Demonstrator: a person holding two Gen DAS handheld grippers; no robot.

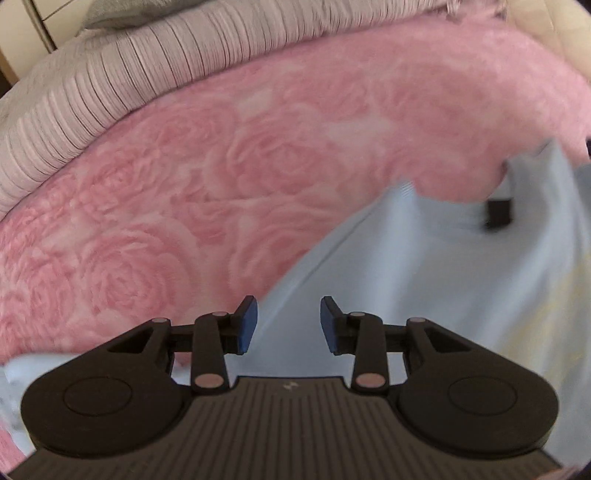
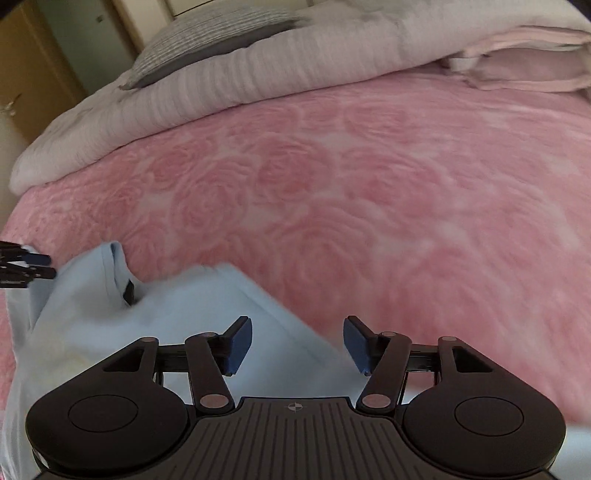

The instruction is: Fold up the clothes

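Two claws, both with jaws parted and nothing between the blue pads. The left claw [image 1: 289,324] hovers over one pale blue garment [image 1: 424,266], which spreads ahead and to its right. The right claw [image 2: 297,344], opened wider, has the same garment under it and off to its left. Beyond lies one pink rose-patterned blanket [image 2: 369,177], then one folded grey quilt [image 2: 229,77] and a striped pillow [image 2: 207,33].

A: What colours are on the bed?

B: A pink bedspread [image 2: 369,192] embossed with a rose pattern. Along its far edge, a pale grey-white ribbed duvet [image 2: 258,74] and a grey striped pillow [image 2: 207,40].

A: And the clothing?

B: A light blue T-shirt [image 1: 424,266] with a black neck label [image 1: 498,212]. Both grippers are black with blue pads [image 2: 240,343].
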